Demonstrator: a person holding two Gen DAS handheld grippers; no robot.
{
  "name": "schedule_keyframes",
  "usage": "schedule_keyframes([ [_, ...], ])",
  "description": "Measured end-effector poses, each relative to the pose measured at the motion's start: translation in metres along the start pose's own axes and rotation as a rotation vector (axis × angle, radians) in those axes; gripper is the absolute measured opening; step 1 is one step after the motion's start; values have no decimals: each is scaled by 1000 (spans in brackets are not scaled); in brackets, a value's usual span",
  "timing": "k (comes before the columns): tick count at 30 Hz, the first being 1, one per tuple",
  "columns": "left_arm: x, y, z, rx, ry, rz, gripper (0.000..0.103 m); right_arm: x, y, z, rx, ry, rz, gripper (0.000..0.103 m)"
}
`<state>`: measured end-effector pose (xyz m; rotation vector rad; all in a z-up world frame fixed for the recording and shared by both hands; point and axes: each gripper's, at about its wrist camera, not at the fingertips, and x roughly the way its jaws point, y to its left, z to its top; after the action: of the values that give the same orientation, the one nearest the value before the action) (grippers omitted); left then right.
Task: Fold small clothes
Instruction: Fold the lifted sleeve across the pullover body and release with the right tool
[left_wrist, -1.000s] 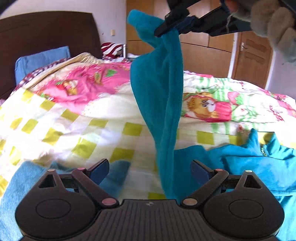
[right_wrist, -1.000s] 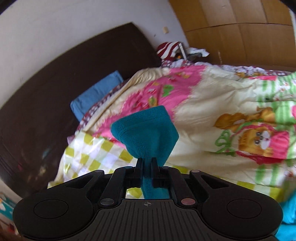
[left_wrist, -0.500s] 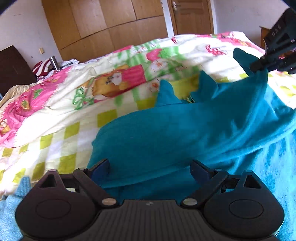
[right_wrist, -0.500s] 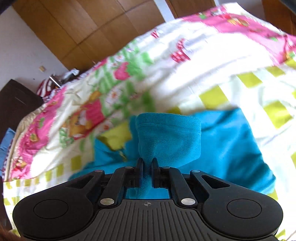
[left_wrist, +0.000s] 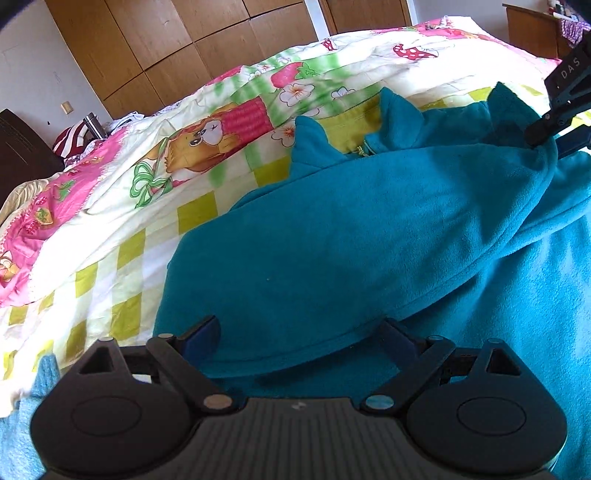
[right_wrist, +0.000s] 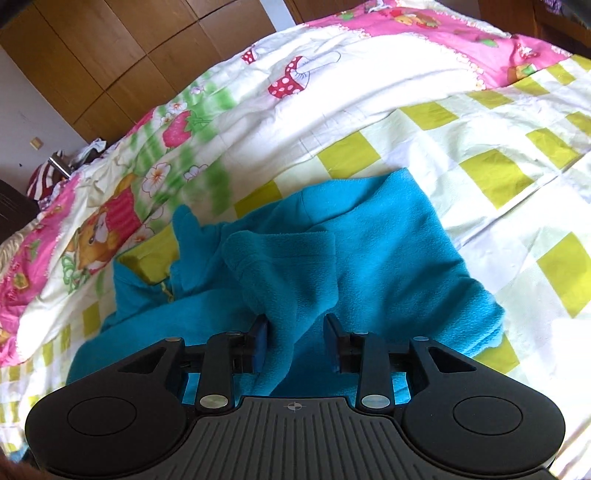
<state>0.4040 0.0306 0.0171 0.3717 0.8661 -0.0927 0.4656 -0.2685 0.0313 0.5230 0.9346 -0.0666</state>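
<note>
Lying: teal fleece garment (right_wrist: 369, 251), frame centre, on quilt (right_wrist: 369, 92)
Right gripper (right_wrist: 295, 332): released, fleece fold between fingers
Left gripper (left_wrist: 301, 338): released, empty

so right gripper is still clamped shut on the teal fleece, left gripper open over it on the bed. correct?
Not quite. The right gripper is open: in the right wrist view its fingers stand apart with a fold of the teal fleece loose between them. The left gripper is indeed open over the fleece on the bed quilt.

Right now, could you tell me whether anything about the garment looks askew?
Yes: the teal fleece lies bunched on the quilt, with a rumpled fold standing up between the right claw's open fingers.
</note>
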Motion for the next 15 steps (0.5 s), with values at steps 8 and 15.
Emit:
schedule_keyframes([
  [8,-2,5,2,-10,-17,-17,103,2,11,6,-11,-3,-14,37],
  [15,0,4,-3,12,-20,16,103,17,27,12,-37,-8,-87,21],
])
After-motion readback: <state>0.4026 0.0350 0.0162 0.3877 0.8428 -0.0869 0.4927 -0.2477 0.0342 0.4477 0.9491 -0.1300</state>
